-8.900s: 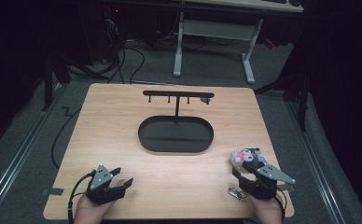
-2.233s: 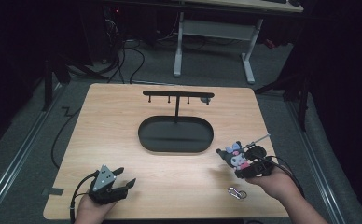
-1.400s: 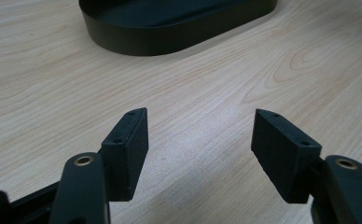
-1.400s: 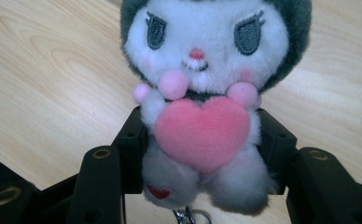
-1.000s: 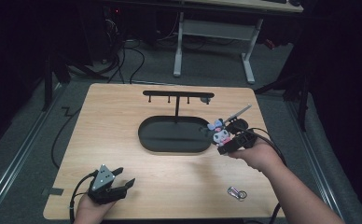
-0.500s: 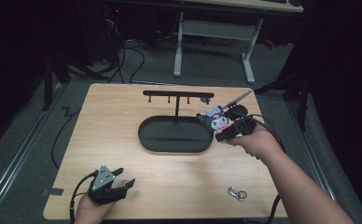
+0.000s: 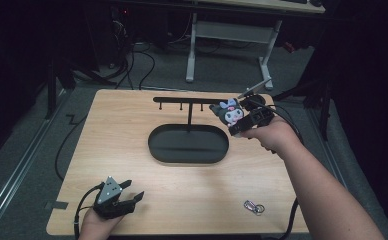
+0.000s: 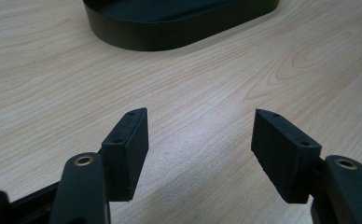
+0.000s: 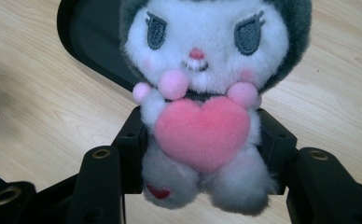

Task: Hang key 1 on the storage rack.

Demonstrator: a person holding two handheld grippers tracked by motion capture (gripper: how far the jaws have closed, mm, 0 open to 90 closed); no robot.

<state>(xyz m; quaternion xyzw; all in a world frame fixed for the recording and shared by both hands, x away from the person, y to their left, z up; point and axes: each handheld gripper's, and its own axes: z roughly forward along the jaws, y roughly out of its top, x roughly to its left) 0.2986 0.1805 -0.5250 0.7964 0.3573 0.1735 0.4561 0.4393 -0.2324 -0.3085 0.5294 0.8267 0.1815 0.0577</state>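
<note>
At the left side, near the front edge of the wooden table (image 7: 132,130), the left gripper (image 7: 127,200) rested low over the wood in the person's left hand (image 7: 96,227). Its two black jaws stood wide apart, and there was only bare table between them. In the left gripper view the fingertips (image 8: 128,144) pointed toward the rounded end of the black oval base (image 8: 179,21), which lay some way in front of them and did not touch them.

In the middle of the table was the black stand (image 7: 188,117). Its oval base (image 7: 188,145) lay flat on the wood, a thin post rose from it, and a horizontal bar (image 7: 182,100) with small pegs under it sat on top of the post.

More to the right, the right gripper (image 7: 239,120) was held up in the air by the person's right hand (image 7: 272,135), just beside the right end of the bar and above the right end of the base. Its jaws were closed about halfway on a small plush toy (image 9: 202,93), pressing on its body from both sides. The toy had a white face, a dark hood and a pink heart (image 9: 201,130) on its front. From above, its head was very near the end of the bar, but I could not tell if it touched it.

Near the front right corner, a small keyring clasp (image 7: 253,206) lay flat on the wood, well apart from both grippers.
</note>
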